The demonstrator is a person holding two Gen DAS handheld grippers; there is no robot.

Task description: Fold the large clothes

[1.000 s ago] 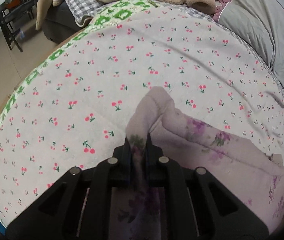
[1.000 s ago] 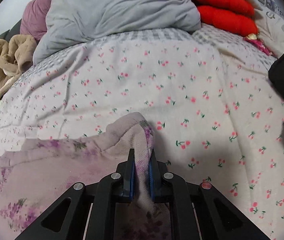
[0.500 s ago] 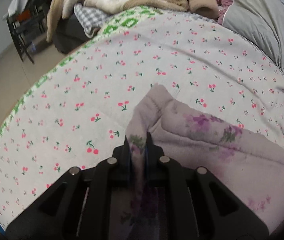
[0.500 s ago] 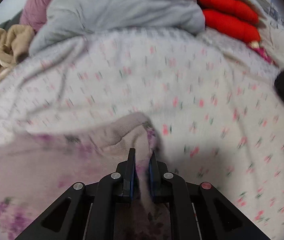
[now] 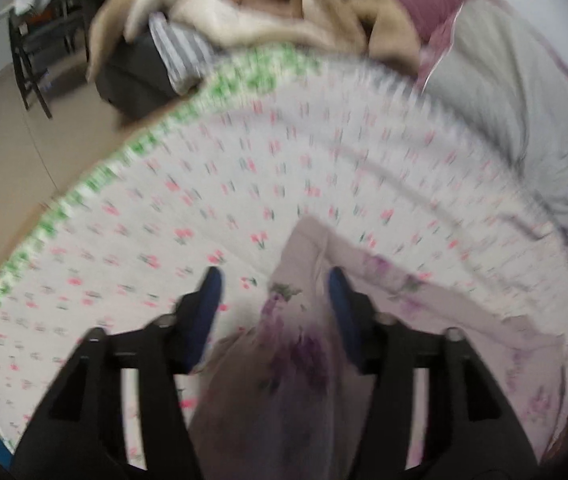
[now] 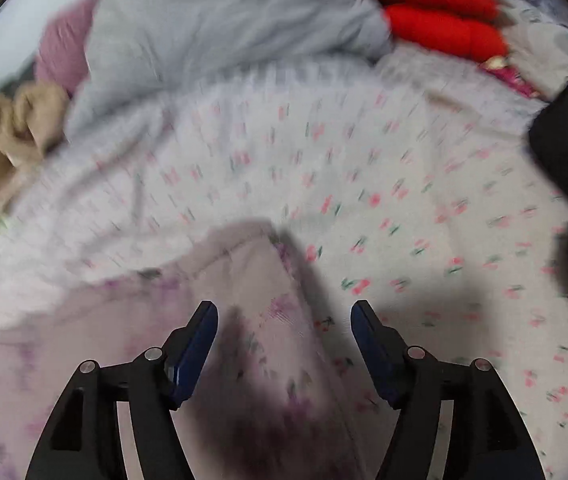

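1. left gripper (image 5: 274,280): its jaws are spreading apart. a corner of the garment (image 5: 304,360) lies between them, but the blue pads (image 5: 208,300) do not press it, so nothing is pinched.
2. right gripper (image 6: 284,316): its jaws are also spreading and stand wide. the garment's other corner (image 6: 268,320) lies between them, nearer the left pad, and is free.
3. the garment is pale lilac with purple flowers. it lies flat on the bed (image 5: 204,200), near the front edge, and runs between the two grippers with its far edge folded into a soft ridge.
4. handling, as a judgement: it looks light, limp and a little plush. it should drape and wrinkle rather than hold a shape, and is not fragile. corners or the doubled far hem give the best hold; a single layer in the middle would likely just bunch up.
5. beyond it is the cherry-print sheet (image 6: 364,180), bare of clothes.
6. far: a grey duvet (image 6: 224,20), red cushions (image 6: 440,24) at far right, and a tan heap (image 5: 284,4) at far left. the views are blurred.
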